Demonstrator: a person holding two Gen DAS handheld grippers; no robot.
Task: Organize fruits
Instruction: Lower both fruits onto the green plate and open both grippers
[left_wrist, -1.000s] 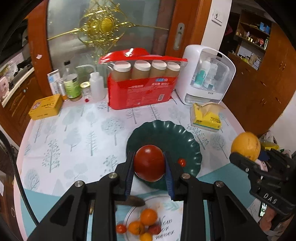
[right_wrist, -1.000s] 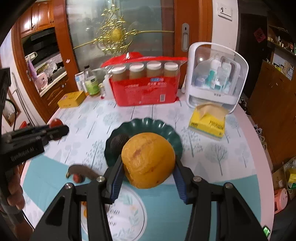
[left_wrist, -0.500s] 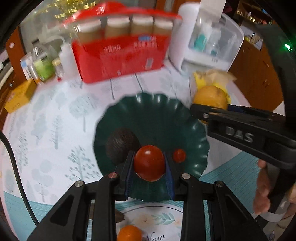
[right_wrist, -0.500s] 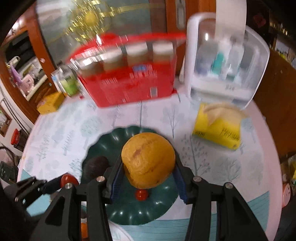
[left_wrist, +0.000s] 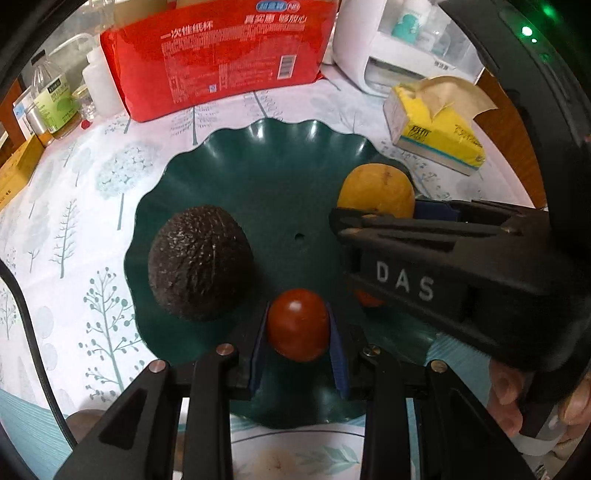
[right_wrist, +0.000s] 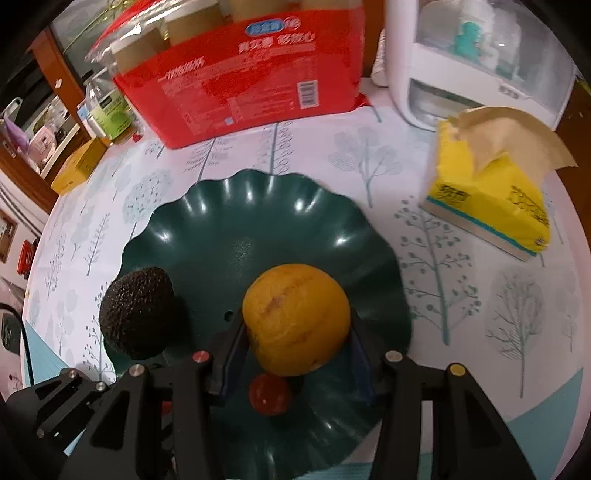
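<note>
Left wrist view: the dark green scalloped plastic plate (left_wrist: 258, 173) has open floor across its middle and far half, its wavy rim clear of the red paper-cup pack (left_wrist: 218, 55) behind. The left gripper (left_wrist: 298, 332) is clamped tight on a round red tomato (left_wrist: 298, 325) over the plate's near edge. A dark, bumpy avocado (left_wrist: 201, 262) lies just left of it on the plate. The right gripper (left_wrist: 399, 218) crosses from the right, holding a yellow-orange citrus fruit (left_wrist: 376, 192) over the plate's right side.

Right wrist view: the right gripper (right_wrist: 297, 332), jaws partly apart, pinches the citrus fruit (right_wrist: 297, 321) above the plate (right_wrist: 258, 221). A small red tomato (right_wrist: 269, 394) lies on the plate just below it; the avocado (right_wrist: 138, 310) sits at the left rim. The tree-patterned tablecloth (right_wrist: 443, 258) carries a yellow tissue pack (right_wrist: 491, 206) to the right, well apart from the plate, and a white countertop appliance (right_wrist: 461, 85) behind.
</note>
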